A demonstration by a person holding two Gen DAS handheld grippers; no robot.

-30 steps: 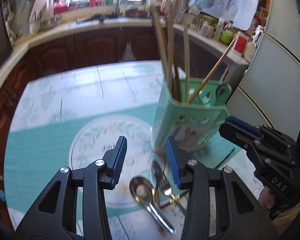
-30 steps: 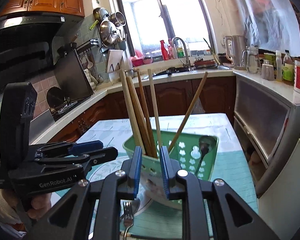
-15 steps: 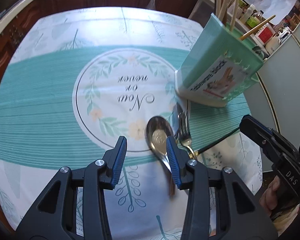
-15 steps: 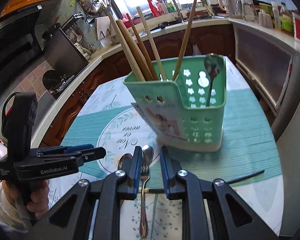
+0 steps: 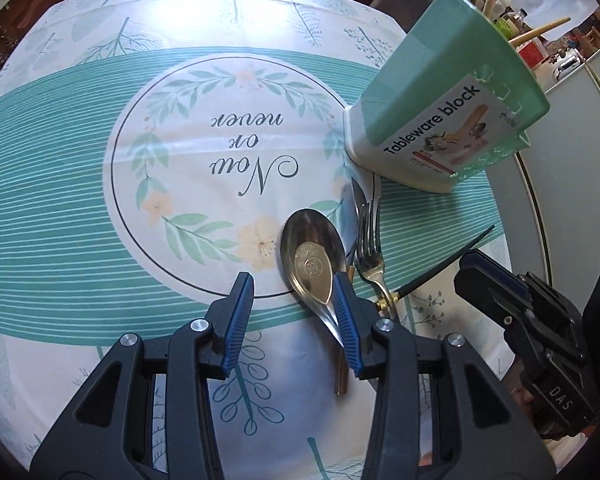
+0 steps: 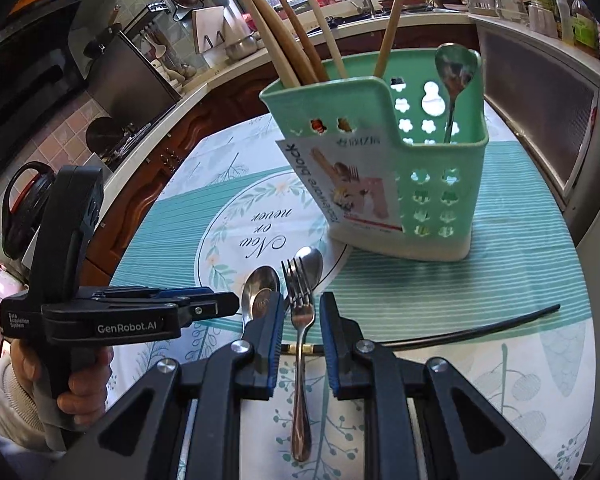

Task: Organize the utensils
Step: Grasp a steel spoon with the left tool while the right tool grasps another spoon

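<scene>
The fork [image 6: 300, 320] lies between the narrowly parted, empty jaws of the right gripper [image 6: 300, 312]. Rigid, light, slippery steel: grip across the slim neck. Left gripper [image 5: 294, 300] jaws stand half-open, empty, beside the spoon [image 5: 314, 256].

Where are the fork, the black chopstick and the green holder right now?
fork [image 6: 300, 300]: right wrist view, on its neck below the tines.
black chopstick [image 6: 480, 330]: right wrist view, mid-shaft on the tablecloth.
green holder [image 5: 432, 80]: left wrist view, on its plain side wall.
</scene>
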